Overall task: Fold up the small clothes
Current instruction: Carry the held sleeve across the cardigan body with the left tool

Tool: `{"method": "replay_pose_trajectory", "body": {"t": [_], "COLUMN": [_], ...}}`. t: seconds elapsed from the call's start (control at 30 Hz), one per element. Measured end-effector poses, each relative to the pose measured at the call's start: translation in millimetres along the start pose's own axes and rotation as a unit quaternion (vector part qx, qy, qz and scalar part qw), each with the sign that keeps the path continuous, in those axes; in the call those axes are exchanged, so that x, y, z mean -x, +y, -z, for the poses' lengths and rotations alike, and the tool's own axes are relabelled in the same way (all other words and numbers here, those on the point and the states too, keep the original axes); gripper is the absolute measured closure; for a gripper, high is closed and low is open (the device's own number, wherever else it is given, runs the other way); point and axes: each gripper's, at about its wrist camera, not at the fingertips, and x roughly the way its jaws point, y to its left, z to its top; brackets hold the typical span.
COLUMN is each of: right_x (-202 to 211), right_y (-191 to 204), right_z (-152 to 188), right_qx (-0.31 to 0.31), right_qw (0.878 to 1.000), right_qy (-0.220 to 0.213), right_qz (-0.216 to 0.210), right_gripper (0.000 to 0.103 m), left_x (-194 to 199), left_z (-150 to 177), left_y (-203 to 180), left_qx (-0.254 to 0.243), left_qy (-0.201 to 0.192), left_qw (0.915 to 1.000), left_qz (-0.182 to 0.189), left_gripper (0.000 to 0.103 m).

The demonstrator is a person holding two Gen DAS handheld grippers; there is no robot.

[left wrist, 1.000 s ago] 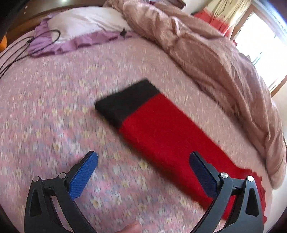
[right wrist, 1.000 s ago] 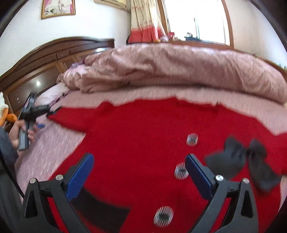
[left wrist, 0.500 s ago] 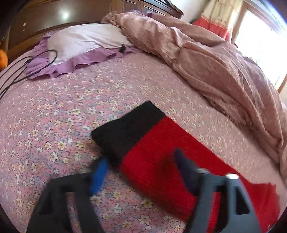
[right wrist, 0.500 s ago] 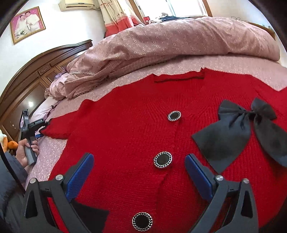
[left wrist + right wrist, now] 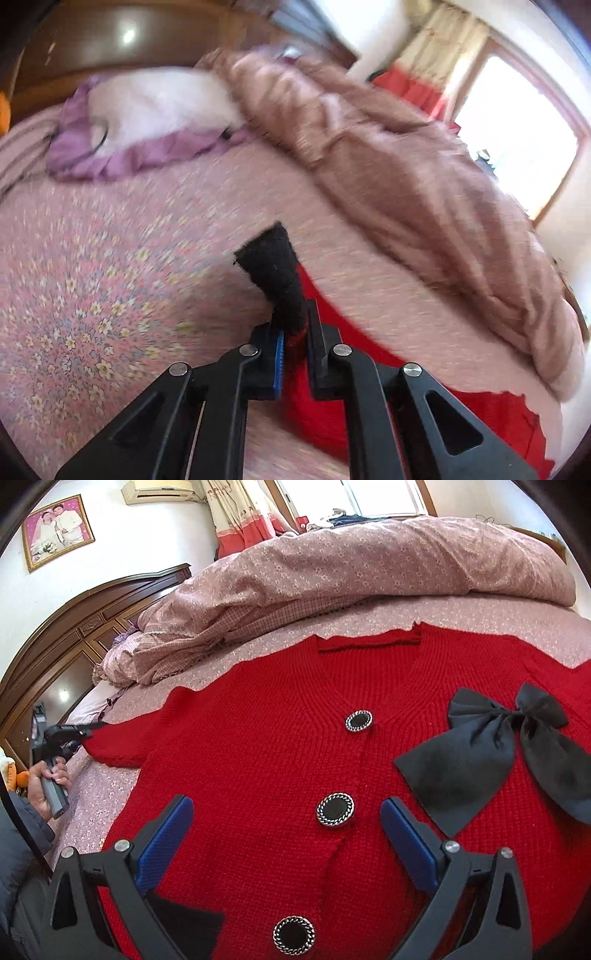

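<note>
Red ribbed-knit cardigan (image 5: pixel 258 760) lies front-up and spread flat on the pink floral bedsheet (image 5: pixel 92 295). Its placket carries round black buttons with chain-pattern silver rims (image 5: pixel 335 809); a black satin bow (image 5: pixel 495 746) sits on the chest. The sleeve ends in a fuzzy black knit cuff (image 5: pixel 275 273). The left gripper (image 5: pixel 295 343) has its fingers together, clamped on that cuff, which stands bunched and raised off the sheet. The right gripper (image 5: pixel 286 834) hangs over the lower placket with its blue ridged pads (image 5: pixel 166 842) wide apart and nothing between them. A rumpled dusty-pink quilt (image 5: pixel 351 572) lies heaped along the far side of the bed. A white pillow with purple frill (image 5: pixel 147 110) rests against the dark carved wooden headboard (image 5: pixel 74 627). A framed photograph (image 5: pixel 57 530) hangs on the white wall.
</note>
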Motion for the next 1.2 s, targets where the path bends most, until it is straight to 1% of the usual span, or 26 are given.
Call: {"method": "replay_pose_trajectory", "body": {"t": [0.03, 0.1, 0.17, 0.23, 0.27, 0.3, 0.37, 0.43, 0.5, 0.57, 0.63, 0.67, 0.7, 0.73, 0.77, 0.8, 0.87, 0.9, 0.97, 1.0, 1.03, 1.2], "right_x": [2, 8, 16, 27, 34, 43, 66, 85, 106, 128, 147, 155, 164, 170, 176, 179, 182, 181, 176, 174, 173, 172], "right_y": [1, -1, -4, -9, -12, -15, -25, -39, -61, -90, -119, -133, -146, -155, -163, -166, -165, -164, -160, -157, -156, -147], "right_z": [0, -1, -4, -10, -12, -15, -21, -28, -33, -36, -35, -34, -31, -28, -24, -21, -16, -13, -12, -12, -12, -17], "right_qx": [0.000, -0.003, -0.009, -0.008, -0.001, 0.009, 0.042, 0.069, 0.071, 0.040, -0.002, -0.025, -0.046, -0.059, -0.068, -0.068, -0.037, -0.022, 0.002, 0.011, 0.017, 0.037], "right_qw": [1.000, 1.000, 1.000, 0.999, 0.999, 0.999, 0.995, 0.991, 0.987, 0.987, 0.987, 0.986, 0.985, 0.983, 0.980, 0.977, 0.969, 0.967, 0.966, 0.967, 0.968, 0.969], "right_qy": [-0.004, -0.016, -0.027, -0.036, -0.042, -0.052, -0.082, -0.098, -0.111, -0.122, -0.129, -0.131, -0.135, -0.140, -0.142, -0.143, -0.139, -0.133, -0.117, -0.111, -0.107, -0.103], "right_qz": [-0.001, -0.007, -0.012, -0.008, -0.005, 0.001, 0.028, 0.064, 0.089, 0.100, 0.101, 0.097, 0.095, 0.100, 0.117, 0.144, 0.199, 0.215, 0.233, 0.230, 0.227, 0.223], "right_gripper": [0.000, 0.000, 0.000, 0.000, 0.000, 0.000, 0.000, 0.000, 0.000, 0.000, 0.000, 0.000, 0.000, 0.000, 0.000, 0.000, 0.000, 0.000, 0.000, 0.000, 0.000, 0.000], "left_x": [9, 24, 41, 56, 64, 71, 81, 90, 97, 101, 101, 102, 103, 105, 105, 106, 107, 107, 106, 105, 104, 101], "left_z": [3, 10, 24, 36, 42, 49, 63, 79, 101, 129, 154, 175, 191, 211, 227, 247, 283, 299, 319, 326, 330, 329], "left_y": [-10, -41, -75, -112, -133, -154, -197, -240, -286, -331, -364, -387, -403, -419, -431, -442, -458, -464, -472, -474, -474, -476], "left_qx": [-0.010, -0.050, -0.091, -0.117, -0.127, -0.136, -0.156, -0.178, -0.205, -0.231, -0.252, -0.271, -0.285, -0.303, -0.318, -0.337, -0.376, -0.394, -0.415, -0.420, -0.421, -0.407], "left_qy": [-0.007, -0.017, -0.029, -0.029, -0.028, -0.026, -0.024, -0.029, -0.027, -0.023, -0.017, -0.013, -0.010, -0.007, -0.005, -0.004, -0.001, 0.002, 0.009, 0.014, 0.018, 0.037], "left_qw": [0.9999, 0.9985, 0.9953, 0.9919, 0.9899, 0.9877, 0.9826, 0.9767, 0.9682, 0.9592, 0.9512, 0.9442, 0.9386, 0.9310, 0.9248, 0.9172, 0.9012, 0.8935, 0.8838, 0.8813, 0.8807, 0.8850], "left_qz": [0.005, 0.013, 0.021, 0.040, 0.056, 0.072, 0.098, 0.117, 0.140, 0.162, 0.177, 0.187, 0.194, 0.204, 0.209, 0.213, 0.216, 0.215, 0.216, 0.216, 0.217, 0.223], "left_gripper": [0.100, 0.100, 0.100, 0.100, 0.100, 0.100, 0.100, 0.100, 0.100, 0.100, 0.100, 0.100, 0.100, 0.100, 0.100, 0.100, 0.100, 0.100, 0.100, 0.100, 0.100, 0.100]}}
